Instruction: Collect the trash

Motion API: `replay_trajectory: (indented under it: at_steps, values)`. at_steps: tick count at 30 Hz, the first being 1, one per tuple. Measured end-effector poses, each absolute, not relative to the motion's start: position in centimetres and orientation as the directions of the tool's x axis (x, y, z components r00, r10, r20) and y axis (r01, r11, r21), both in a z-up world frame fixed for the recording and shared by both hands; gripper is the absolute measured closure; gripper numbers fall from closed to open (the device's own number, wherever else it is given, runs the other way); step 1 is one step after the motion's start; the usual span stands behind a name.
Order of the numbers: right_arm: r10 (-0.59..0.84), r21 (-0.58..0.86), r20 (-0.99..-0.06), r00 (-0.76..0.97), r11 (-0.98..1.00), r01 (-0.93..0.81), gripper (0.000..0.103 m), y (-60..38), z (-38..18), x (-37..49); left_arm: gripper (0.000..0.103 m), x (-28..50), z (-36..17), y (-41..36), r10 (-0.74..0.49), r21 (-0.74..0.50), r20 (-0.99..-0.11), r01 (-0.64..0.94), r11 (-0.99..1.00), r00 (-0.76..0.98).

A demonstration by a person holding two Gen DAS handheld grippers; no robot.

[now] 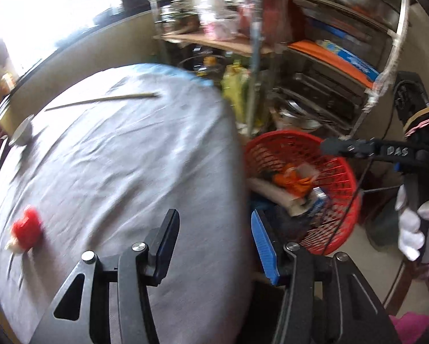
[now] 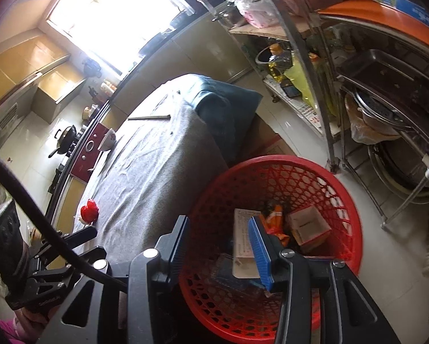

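Red basket [image 2: 271, 172] beside table [image 1: 128, 157] already holds cartons and wrappers; right tongs [image 2: 221, 246] over it, apart, empty. Left tongs [image 1: 214, 243] apart, empty. Red scrap [image 1: 26, 229] and stick [image 1: 99, 100] remain on table.

The basket [image 2: 271, 189] stands on the floor just right of the cloth-covered surface [image 2: 157, 160], with boxes [image 2: 309, 226] and wrappers inside; a shelf rack [image 2: 357, 91] stands behind it.
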State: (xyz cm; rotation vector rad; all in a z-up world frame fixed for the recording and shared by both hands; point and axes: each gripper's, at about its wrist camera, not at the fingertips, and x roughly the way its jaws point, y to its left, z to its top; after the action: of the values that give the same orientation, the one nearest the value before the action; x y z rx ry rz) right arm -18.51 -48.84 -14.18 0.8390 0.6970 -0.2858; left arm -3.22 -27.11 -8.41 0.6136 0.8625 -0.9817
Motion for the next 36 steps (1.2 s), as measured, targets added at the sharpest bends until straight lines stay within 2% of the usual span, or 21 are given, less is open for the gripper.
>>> replay_trajectory:
  at_steps: [5,18,24,36]
  values:
    - [0.074,0.584,-0.655,0.752,0.680,0.443,0.056,-47.3,-13.4,-15.9,0.046,-0.5,-7.8,-21.7,-0.417,0.090,-0.824,0.815,0.572,0.384]
    - [0.217,0.528,-0.645,0.732,0.819,0.223,0.056,-38.0,-9.3,-6.8,0.045,5.8,-6.8,-8.2,-0.257,0.126,-0.774,0.539,0.833,0.579]
    - [0.267,0.493,-0.660,0.702,0.860,0.136,0.056,-33.1,-8.1,-3.8,0.045,7.2,-6.7,-3.6,-0.210,0.128,-0.746,0.446,0.886,0.631]
    - [0.345,0.426,-0.695,0.631,0.904,-0.025,0.055,-24.5,-7.0,1.6,0.045,9.1,-7.7,2.5,-0.157,0.072,-0.749,0.315,0.946,0.644]
